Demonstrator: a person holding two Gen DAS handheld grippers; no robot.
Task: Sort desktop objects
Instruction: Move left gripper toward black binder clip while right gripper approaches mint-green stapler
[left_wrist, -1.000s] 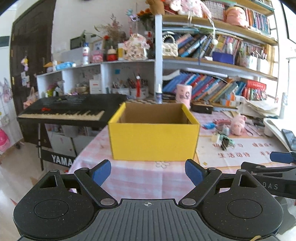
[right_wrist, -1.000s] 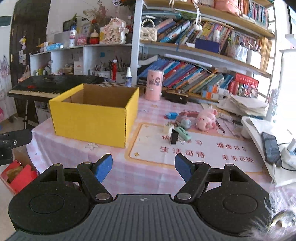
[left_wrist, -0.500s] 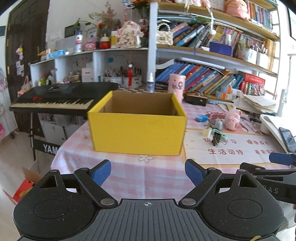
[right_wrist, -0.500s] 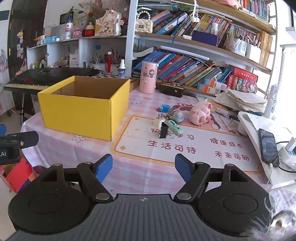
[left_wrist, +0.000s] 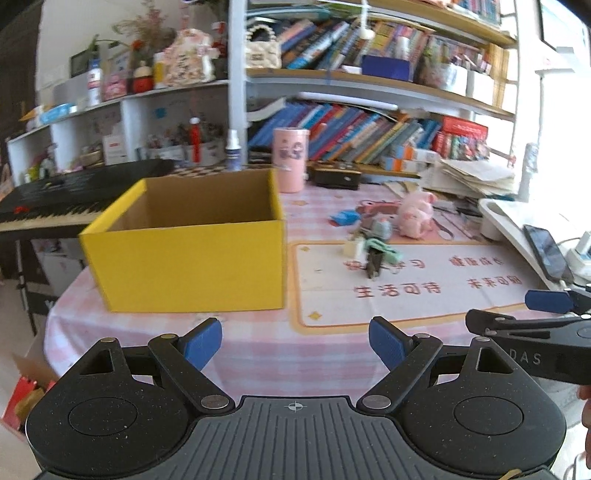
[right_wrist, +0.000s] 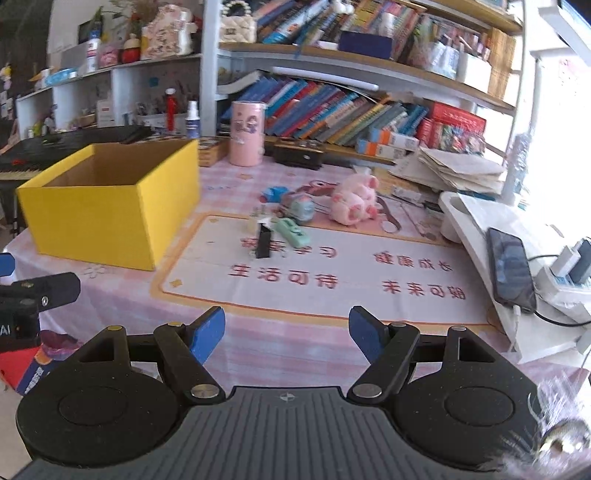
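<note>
Both the left gripper (left_wrist: 295, 341) and right gripper (right_wrist: 287, 329) gape wide, empty. The small toys (right_wrist: 295, 218) crowd together mid-bench; grabbing one may knock its neighbours.

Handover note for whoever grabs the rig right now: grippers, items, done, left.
Left gripper: open, empty, at the table's near edge.
Right gripper: open, empty, beside it.
Yellow box: on the left of the table, open top; no items visible inside, though its floor is partly hidden.
Items: black clip, green piece, pink pig and small bits clustered at the mat's far edge.
Done: nothing sorted.
Left: move the items into the box.
</note>
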